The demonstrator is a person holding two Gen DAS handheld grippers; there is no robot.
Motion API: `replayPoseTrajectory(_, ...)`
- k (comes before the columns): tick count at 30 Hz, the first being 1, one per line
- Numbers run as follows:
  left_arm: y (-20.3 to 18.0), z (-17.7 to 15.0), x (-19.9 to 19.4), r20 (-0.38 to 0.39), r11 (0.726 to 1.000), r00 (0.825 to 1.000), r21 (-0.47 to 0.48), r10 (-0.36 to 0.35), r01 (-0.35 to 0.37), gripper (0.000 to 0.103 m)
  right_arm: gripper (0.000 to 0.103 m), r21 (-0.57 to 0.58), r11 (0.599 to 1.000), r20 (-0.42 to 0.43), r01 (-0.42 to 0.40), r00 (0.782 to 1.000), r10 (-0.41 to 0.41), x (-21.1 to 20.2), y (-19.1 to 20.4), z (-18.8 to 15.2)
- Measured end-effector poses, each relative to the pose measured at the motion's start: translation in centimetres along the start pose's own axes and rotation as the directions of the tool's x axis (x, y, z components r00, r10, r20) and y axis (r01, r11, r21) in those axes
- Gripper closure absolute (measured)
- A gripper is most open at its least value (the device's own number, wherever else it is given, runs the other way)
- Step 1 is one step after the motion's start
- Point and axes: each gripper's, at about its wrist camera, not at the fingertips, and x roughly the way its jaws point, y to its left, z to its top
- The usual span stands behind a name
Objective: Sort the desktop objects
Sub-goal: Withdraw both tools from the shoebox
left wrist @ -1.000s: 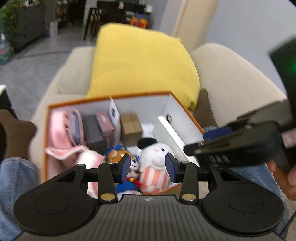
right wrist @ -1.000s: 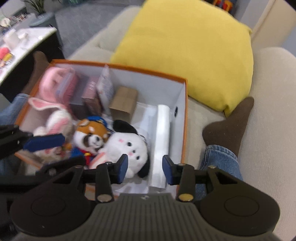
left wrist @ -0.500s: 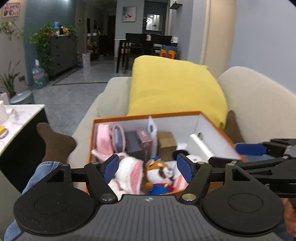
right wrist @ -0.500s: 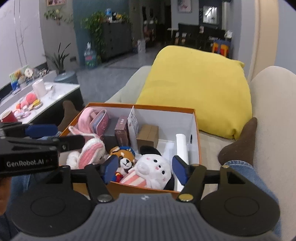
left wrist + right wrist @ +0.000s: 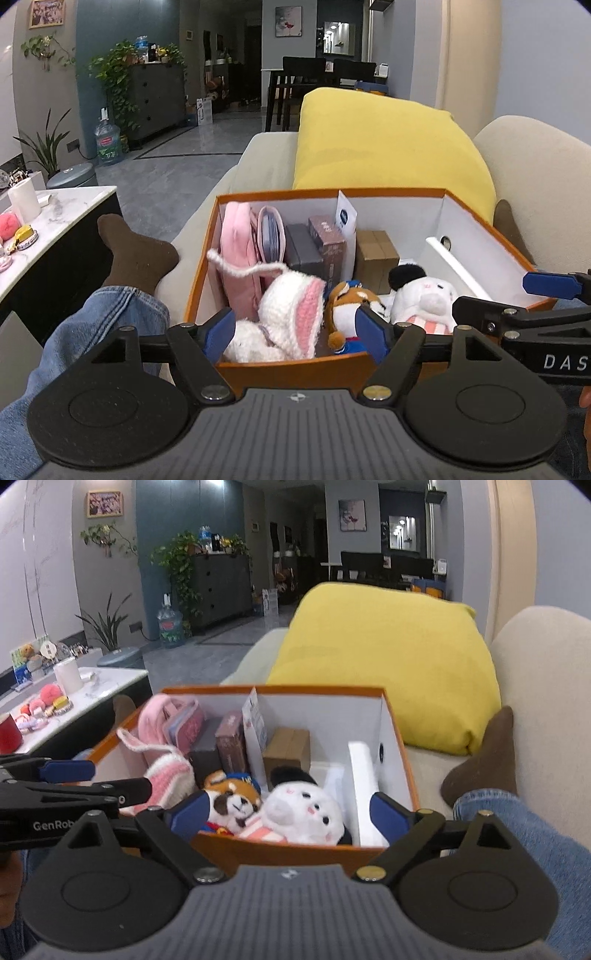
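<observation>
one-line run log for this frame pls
left tongs: open, empty | right tongs: open, empty | both just opening | orange box: plush toys inside, untouched

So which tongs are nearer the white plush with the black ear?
Right. The right tongs frame the white plush between open jaws; the left tongs sit further left, over the pink-eared bunny.

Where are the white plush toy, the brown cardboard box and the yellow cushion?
white plush toy (image 5: 303, 808): right wrist view, on its face.
brown cardboard box (image 5: 290, 747): right wrist view, on its front side.
yellow cushion (image 5: 388, 147): left wrist view, on its middle.
</observation>
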Motion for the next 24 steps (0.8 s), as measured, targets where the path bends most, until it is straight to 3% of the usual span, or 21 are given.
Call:
replayPoseTrajectory(6, -0.24, -0.39, 0.49, 0.017, 1.000, 1.000, 0.001, 0.024, -0.024, 0.015, 0.005, 0.014, 1.000, 0.003, 0.009, 1.000, -0.009, 0.53, -0.21, -0.52)
replayPoseTrajectory(24, -0.37, -0.50, 0.52, 0.005, 0.999, 1.000, -0.046, 0.010, -0.009, 0.015, 0.003, 0.005, 1.000, 0.013, 0.014, 1.000, -0.014, 0.71, -0.25, -0.74)
